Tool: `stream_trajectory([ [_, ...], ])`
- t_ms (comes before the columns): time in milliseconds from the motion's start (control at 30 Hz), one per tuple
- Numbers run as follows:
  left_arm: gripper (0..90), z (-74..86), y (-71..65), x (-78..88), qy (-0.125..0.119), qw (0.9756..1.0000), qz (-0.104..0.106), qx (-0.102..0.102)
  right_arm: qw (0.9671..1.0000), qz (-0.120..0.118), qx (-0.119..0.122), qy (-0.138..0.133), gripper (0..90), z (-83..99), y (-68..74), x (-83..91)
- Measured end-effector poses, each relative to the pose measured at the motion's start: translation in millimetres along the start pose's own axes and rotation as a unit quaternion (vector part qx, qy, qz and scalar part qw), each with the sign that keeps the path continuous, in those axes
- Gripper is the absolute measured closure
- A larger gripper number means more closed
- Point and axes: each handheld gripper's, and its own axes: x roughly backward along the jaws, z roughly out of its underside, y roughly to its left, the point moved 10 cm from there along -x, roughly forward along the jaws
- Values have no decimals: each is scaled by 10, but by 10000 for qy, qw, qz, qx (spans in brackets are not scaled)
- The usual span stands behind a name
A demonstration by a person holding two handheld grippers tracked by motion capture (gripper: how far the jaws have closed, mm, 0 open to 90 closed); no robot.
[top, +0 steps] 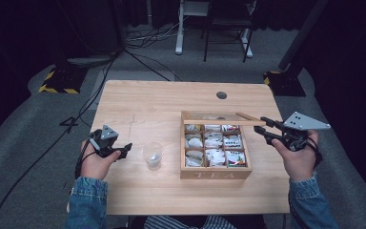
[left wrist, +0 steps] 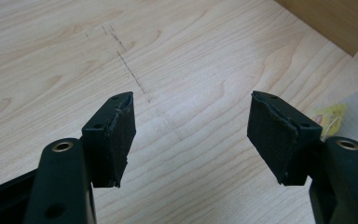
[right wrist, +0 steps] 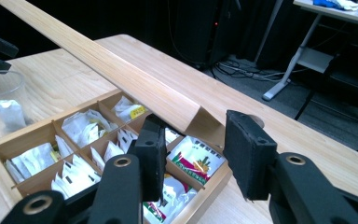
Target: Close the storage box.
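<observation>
Right gripper [top: 263, 128] holds the hinged lid [top: 224, 121] of a wooden tea box [top: 215, 174] raised, its jaws set either side of the lid's free corner; whether the pads truly pinch the wood or merely prop it cannot be told from the right gripper view. Left gripper [top: 125, 149] rests low near the table's left edge, jaws apart with nothing but bare wood between them. Between that gripper and the box stands a clear plastic cup [top: 152, 155] with a single tea bag [right wrist: 9, 114] inside. The box, marked TEA on its front wall, sits toward the right half of the table [top: 143, 100] and is split into a grid of compartments, each packed with paper-wrapped sachets [top: 213, 141], mostly white, a few printed in red and green along the right-hand column. The lid looks stiff and light, a wooden frame that should pivot freely on its back hinge and likely drop if let go; its front rail near the corner is the sensible place to grip. The sachets appear featherweight, limp and easily crushed, best taken by an upstanding edge.
</observation>
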Motion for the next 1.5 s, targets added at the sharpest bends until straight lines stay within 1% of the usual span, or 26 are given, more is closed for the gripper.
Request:
stream_trajectory([
  [133, 329, 61, 7, -31, 79, 10000, -27, -3, 9999, -26, -9, 108, 601, 15, 16, 8],
  [267, 328, 162, 12, -73, 189, 9998, -48, -18, 9998, -69, -6, 199, 603, 36, 35, 17],
  [467, 328, 240, 26, -126, 224, 9997, -51, 56, 9993, -110, -5, 352, 602, 65, 63, 32],
  [533, 323, 256, 29, -145, 266, 9996, -67, -5, 9988, -141, 13, 459, 600, 92, 83, 46],
  [633, 321, 272, 27, -165, 337, 9993, -102, -86, 9985, -167, 36, 513, 599, 112, 95, 54],
  [667, 320, 271, 14, -182, 317, 9994, -96, -58, 9984, -176, 24, 540, 599, 119, 101, 58],
  [700, 320, 276, 14, -187, 344, 9993, -94, -101, 9982, -195, 24, 569, 597, 129, 108, 60],
  [900, 321, 329, 14, -229, 518, 9984, -123, -213, 9973, -219, 29, 699, 593, 170, 129, 69],
  [967, 322, 347, 13, -239, 545, 9983, -129, -171, 9970, -235, 15, 744, 591, 182, 138, 70],
  [1000, 322, 357, 9, -243, 571, 9982, -97, -148, 9968, -232, 25, 764, 590, 187, 140, 72],
  [1033, 322, 363, 14, -244, 592, 9980, -104, -173, 9966, -235, 21, 793, 589, 195, 145, 73],
  [1167, 322, 388, 14, -264, 646, 9978, -82, -139, 9961, -258, 41, 842, 586, 212, 154, 74],
  [1200, 320, 407, 26, -265, 711, 9973, -82, -167, 9959, -260, 29, 863, 585, 218, 158, 76],
  [1233, 320, 416, 26, -271, 718, 9973, -92, -114, 9957, -259, 38, 886, 584, 226, 160, 77],
  [1300, 320, 450, 54, -278, 797, 9966, -128, -134, 9955, -262, 43, 909, 583, 233, 164, 78],
  [1333, 318, 454, 53, -283, 760, 9970, -115, -100, 9954, -264, 48, 920, 582, 236, 165, 78],
  [1367, 315, 450, 57, -293, 615, 9981, -101, -35, 9952, -262, 49, 942, 581, 241, 167, 79],
  [1400, 321, 465, 54, -301, 592, 9982, -1, 85, 9949, -269, 52, 966, 580, 247, 172, 80],
  [1433, 320, 471, 53, -305, 546, 9983, 39, 202, 9946, -272, 64, 996, 580, 255, 176, 81],
  [1467, 316, 472, 71, -303, 534, 9984, 41, 160, 9944, -280, 83, 1011, 579, 260, 177, 81],
  [1500, 316, 475, 78, -301, 532, 9984, 26, 206, 9943, -284, 86, 1026, 577, 264, 179, 81],
])
